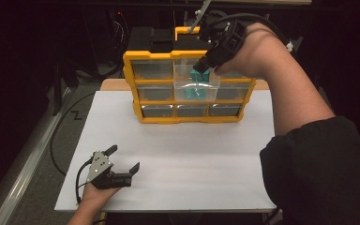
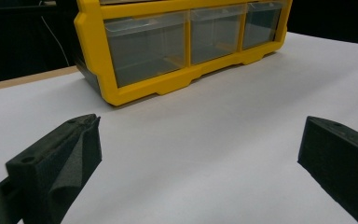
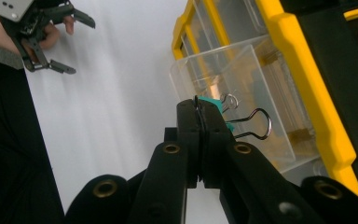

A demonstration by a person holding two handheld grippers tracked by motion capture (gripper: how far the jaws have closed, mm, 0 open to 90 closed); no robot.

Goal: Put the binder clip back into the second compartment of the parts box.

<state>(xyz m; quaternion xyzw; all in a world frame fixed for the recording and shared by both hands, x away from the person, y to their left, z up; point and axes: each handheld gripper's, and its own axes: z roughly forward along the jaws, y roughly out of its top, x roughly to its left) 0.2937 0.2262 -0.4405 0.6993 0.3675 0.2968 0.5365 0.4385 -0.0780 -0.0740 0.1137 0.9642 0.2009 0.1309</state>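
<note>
A yellow drawer organizer stands at the far side of the white table. Its top middle clear drawer is pulled out, with teal binder clips inside. My right gripper hangs over that drawer, shut on a teal binder clip. In the right gripper view the jaws pinch the clip, whose wire handles stick out above the drawer. My left gripper rests near the table's front left, open with nothing between its fingers.
The organizer's other clear drawers are pushed in and look empty. Dark equipment and cables lie behind and to the left of the table. The person's right forearm reaches across the table's right side.
</note>
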